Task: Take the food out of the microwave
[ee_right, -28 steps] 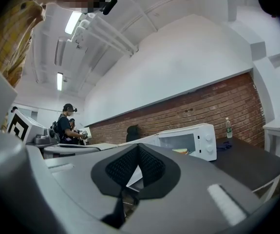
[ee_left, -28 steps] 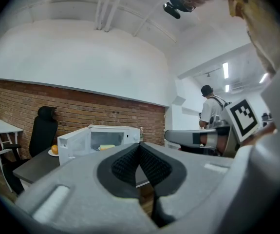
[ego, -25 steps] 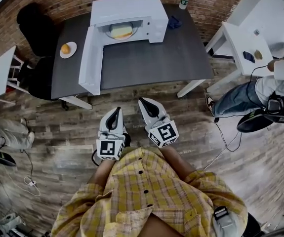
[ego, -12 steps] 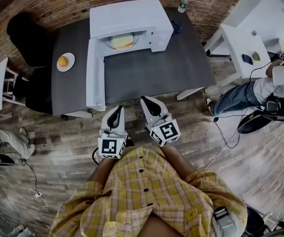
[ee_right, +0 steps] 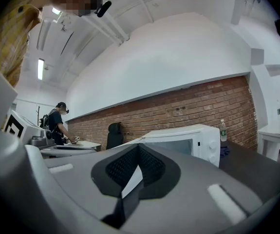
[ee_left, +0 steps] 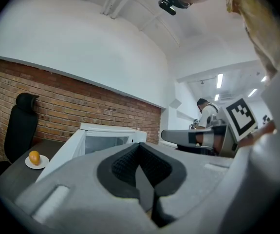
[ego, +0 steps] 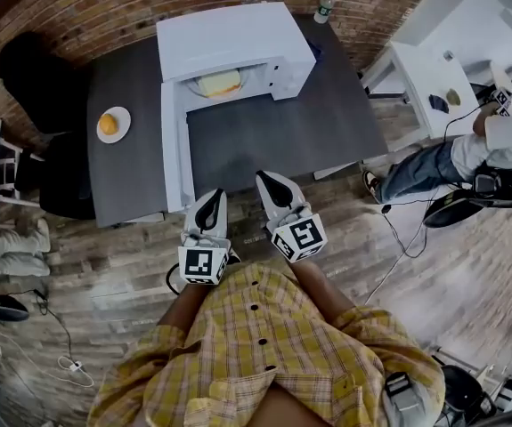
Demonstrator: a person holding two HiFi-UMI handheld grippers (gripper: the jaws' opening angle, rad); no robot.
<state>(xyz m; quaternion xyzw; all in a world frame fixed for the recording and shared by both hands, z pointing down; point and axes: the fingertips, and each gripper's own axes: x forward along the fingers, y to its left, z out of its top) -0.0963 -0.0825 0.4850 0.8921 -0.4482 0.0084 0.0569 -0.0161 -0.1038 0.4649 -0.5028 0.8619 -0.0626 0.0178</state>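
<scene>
Table [ego: 327, 123] at 12 o'clock from person. Microwave [ego: 229, 38] on it, door [ego: 174, 158] swung open toward 6 o'clock. Food [ego: 218, 83] inside cavity. Left tool [ego: 211, 199], right tool [ego: 264, 183]: both fully closed, empty, near table edge. Risk: left tool clips door on reach-in; closed jaws shove food deeper.

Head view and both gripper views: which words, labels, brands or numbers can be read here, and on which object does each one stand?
No readable word or number in any view.
Marker cubes: only black-and-white square patterns, no letters.
Bottle: its label is too small to read.
Microwave: no brand or print can be made out.
</scene>
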